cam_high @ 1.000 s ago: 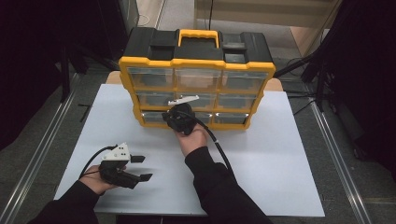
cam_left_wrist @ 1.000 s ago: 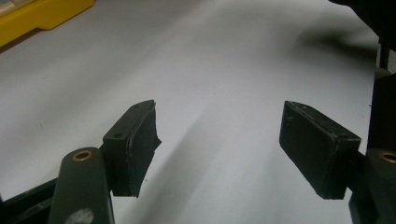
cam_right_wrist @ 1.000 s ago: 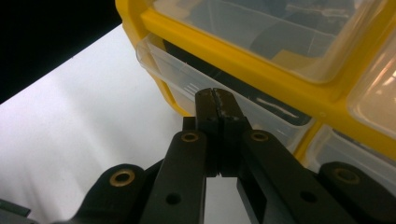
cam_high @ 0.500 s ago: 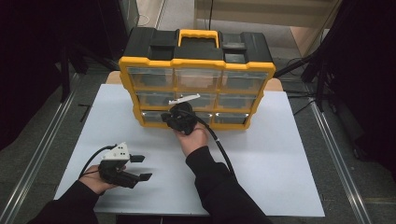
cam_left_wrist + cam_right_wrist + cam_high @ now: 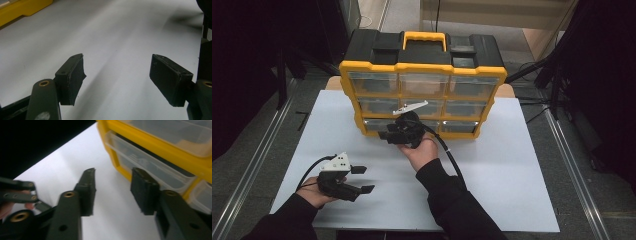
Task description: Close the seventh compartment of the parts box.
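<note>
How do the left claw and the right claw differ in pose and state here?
The left claw rests low on the bare white table, away from the organizer; the right claw is at the yellow drawer organizer's bottom-left drawer. The left gapes wider than the right. Both are open and hold nothing.

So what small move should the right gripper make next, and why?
Probably ease the right gripper forward onto the bottom-left drawer of the yellow organizer: its jaws stand open just in front of that drawer, holding nothing.

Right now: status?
Left gripper open, empty, over white table. Right gripper open at bottom-left drawer of yellow organizer. Nothing between.
</note>
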Action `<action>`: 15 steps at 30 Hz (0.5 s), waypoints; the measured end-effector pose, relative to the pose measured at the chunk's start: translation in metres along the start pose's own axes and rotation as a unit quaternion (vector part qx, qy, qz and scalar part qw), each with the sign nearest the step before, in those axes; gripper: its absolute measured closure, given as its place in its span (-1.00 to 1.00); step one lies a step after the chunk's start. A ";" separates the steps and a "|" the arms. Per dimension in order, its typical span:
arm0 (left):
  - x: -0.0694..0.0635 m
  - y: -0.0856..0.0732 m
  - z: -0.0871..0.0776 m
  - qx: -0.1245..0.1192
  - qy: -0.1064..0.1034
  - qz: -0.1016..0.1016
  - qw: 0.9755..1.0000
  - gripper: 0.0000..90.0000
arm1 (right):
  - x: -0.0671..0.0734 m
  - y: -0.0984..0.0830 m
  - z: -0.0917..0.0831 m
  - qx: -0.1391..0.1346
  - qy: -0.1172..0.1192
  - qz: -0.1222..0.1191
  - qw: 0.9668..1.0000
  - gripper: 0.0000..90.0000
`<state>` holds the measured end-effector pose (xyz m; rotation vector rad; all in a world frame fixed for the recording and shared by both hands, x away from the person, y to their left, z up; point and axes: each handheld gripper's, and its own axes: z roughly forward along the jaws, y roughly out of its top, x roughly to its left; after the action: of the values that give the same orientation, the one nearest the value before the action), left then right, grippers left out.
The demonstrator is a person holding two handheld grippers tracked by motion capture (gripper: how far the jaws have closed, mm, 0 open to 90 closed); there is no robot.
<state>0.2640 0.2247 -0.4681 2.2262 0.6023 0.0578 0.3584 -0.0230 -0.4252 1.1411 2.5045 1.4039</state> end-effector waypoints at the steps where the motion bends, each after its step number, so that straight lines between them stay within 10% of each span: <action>1: 0.000 0.000 0.000 0.000 0.000 0.000 1.000 -0.39 | 0.003 -0.002 -0.002 -0.005 0.012 -0.007 1.000 0.02; 15: 0.000 0.000 0.000 -0.001 0.001 0.000 1.000 -0.39 | 0.018 -0.011 -0.013 0.007 0.061 -0.051 0.997 -0.32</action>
<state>0.2641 0.2247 -0.4684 2.2237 0.6016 0.0608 0.3338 -0.0249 -0.4206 0.9420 2.6170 1.4746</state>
